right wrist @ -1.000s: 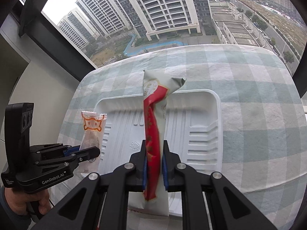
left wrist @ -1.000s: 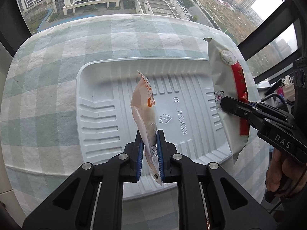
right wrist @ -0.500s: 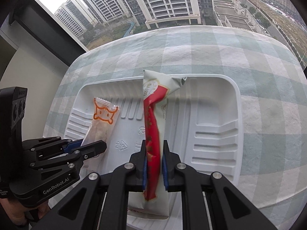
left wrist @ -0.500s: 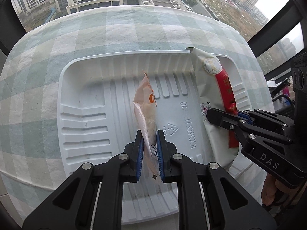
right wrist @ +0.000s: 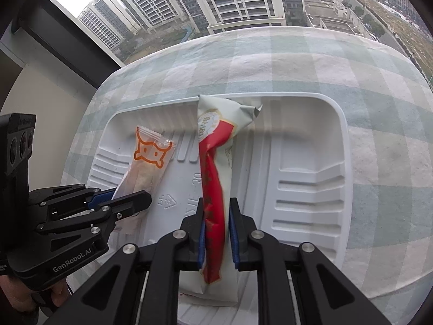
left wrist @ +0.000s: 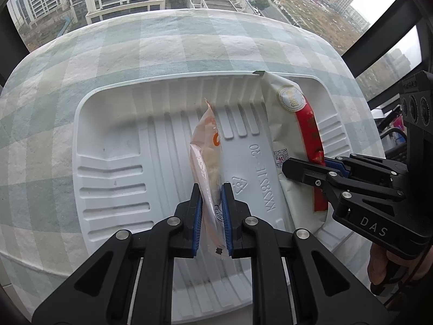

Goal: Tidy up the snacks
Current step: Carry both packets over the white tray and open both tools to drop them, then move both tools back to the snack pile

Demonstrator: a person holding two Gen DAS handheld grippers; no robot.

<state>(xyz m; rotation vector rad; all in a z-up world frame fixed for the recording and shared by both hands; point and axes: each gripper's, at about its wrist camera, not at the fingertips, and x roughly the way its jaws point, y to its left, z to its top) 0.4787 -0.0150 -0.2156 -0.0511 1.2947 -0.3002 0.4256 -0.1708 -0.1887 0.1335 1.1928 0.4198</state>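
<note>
A white ribbed plastic tray [left wrist: 108, 178] [right wrist: 311, 178] lies on the checked tablecloth. My left gripper [left wrist: 210, 189] is shut on a small clear snack packet with an orange cat face [left wrist: 207, 149] [right wrist: 147, 159], held over the tray's middle. My right gripper [right wrist: 215, 203] is shut on a long white packet with a red stripe [right wrist: 213, 151] [left wrist: 292, 124], held over the tray to the right of the small packet. Each gripper shows in the other's view: the right one [left wrist: 305, 169], the left one [right wrist: 127, 197].
The round table has a green and white checked cloth [left wrist: 162, 46] [right wrist: 324, 62] and stands by a window with dark frames [left wrist: 384, 29]. High-rise buildings show outside. A pale wall [right wrist: 40, 92] is on the left.
Both grippers have moved forward and lower over the tray with their packets. The red-striped packet came in from the tray's right edge to above its inside.
</note>
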